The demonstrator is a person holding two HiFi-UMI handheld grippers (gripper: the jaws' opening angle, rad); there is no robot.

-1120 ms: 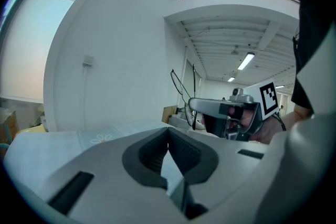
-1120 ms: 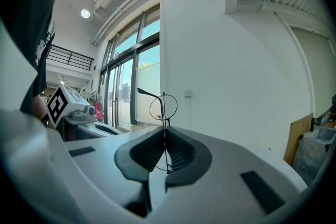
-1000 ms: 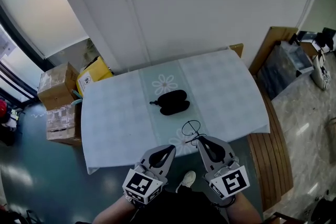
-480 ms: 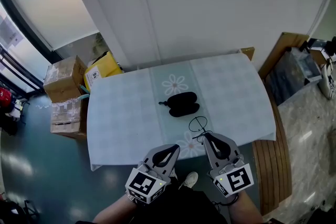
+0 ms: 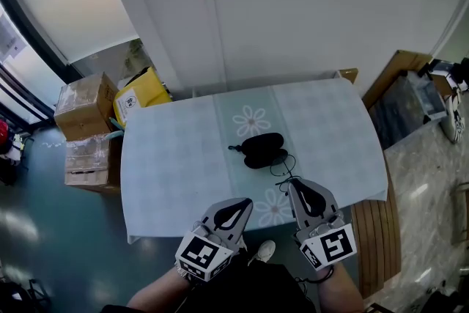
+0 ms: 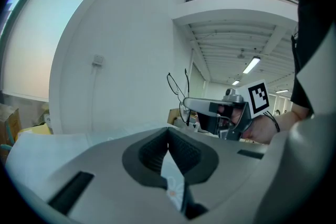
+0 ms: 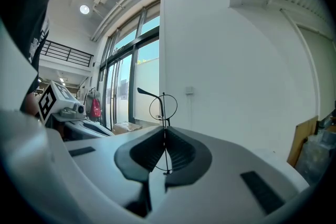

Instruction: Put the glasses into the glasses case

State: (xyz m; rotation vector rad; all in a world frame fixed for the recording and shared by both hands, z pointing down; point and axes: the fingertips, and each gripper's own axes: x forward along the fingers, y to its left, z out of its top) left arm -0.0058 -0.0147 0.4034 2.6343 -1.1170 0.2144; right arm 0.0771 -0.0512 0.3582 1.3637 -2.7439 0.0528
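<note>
**Glasses pinched near the case**

The right gripper [image 5: 292, 185] is clamped on the wire glasses [image 7: 163, 106], holding them near the black case [image 5: 262, 149] on the table [image 5: 168, 157]. The left gripper [image 5: 244, 203] is closed and empty at the table's near edge.

Count of things at the table

There were two grippers, the left gripper [image 5: 239, 206] and the right gripper [image 5: 297, 187]; one pair of glasses [image 5: 282, 166] at the right claw's tips; one black glasses case [image 5: 262, 149] just ahead of that claw; one table [image 5: 168, 157] bearing two flower prints [image 5: 251, 121]; and, well off to the left claw's left, two brown cardboard boxes [image 5: 83, 105] and one yellow box [image 5: 143, 95].
</note>
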